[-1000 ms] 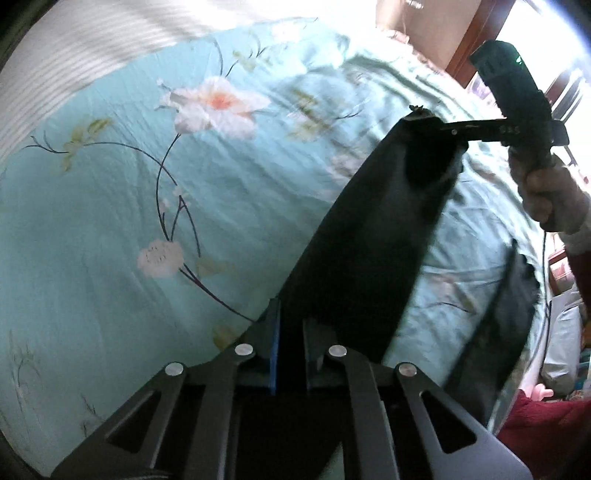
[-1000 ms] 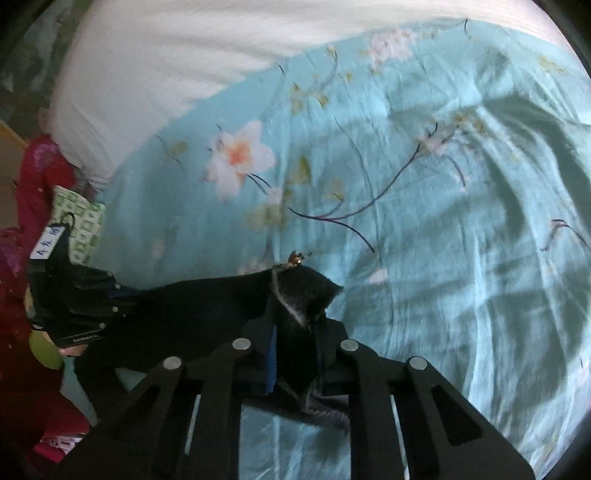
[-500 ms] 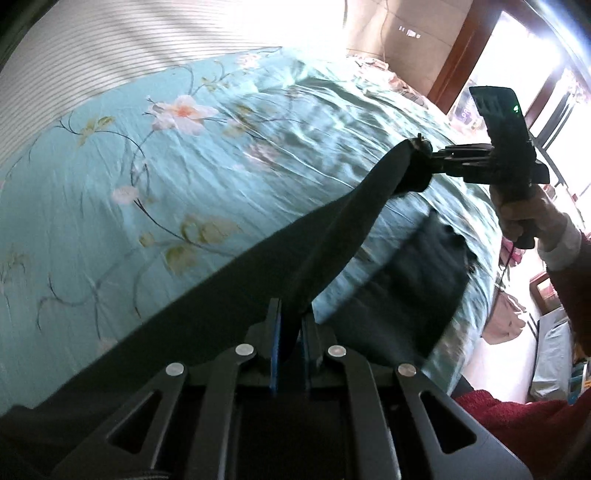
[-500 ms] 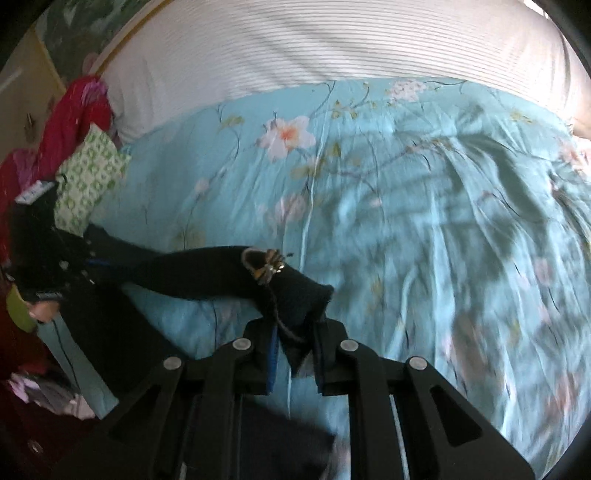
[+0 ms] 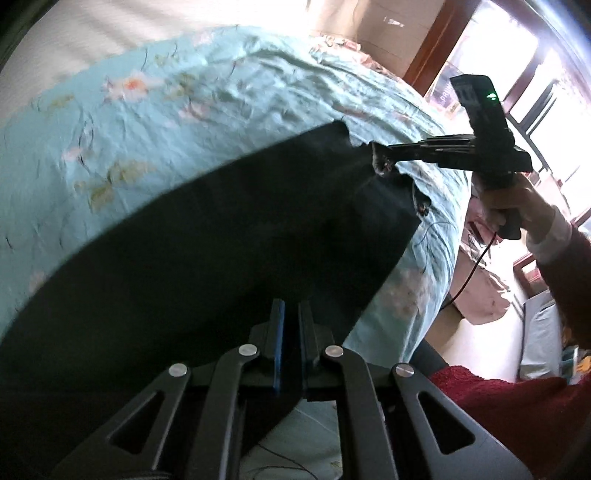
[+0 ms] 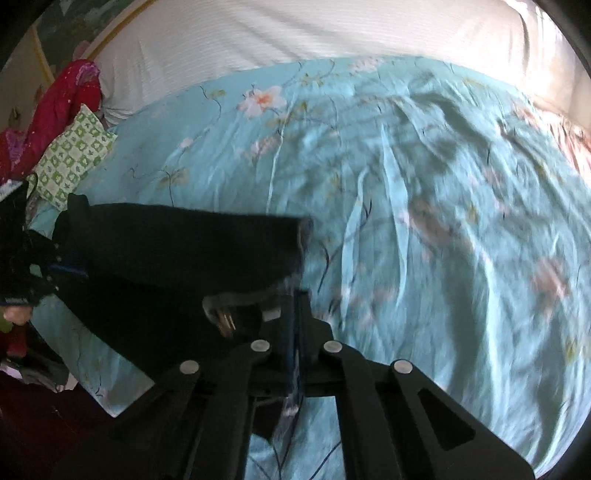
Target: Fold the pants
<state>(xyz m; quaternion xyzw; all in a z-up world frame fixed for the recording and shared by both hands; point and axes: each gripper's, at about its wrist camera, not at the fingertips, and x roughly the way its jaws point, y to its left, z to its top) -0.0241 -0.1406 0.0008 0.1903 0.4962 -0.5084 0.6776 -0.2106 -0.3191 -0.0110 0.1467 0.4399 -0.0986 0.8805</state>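
One pair of black cloth pants hangs stretched between two black two-finger grippers above a light turquoise bedsheet printed with pale flowers and thin dark stems, its lower edge draping toward the sheet. The left gripper has its blue-padded fingers pressed together on the cloth's near edge. The right gripper, jaws having just been closing, pinches the waistband end, where one brass-coloured clasp shows. One green-and-white patterned cushion lies at the bed's corner beside red cloth. A white ribbed cover lies beyond. No writing can be read anywhere.
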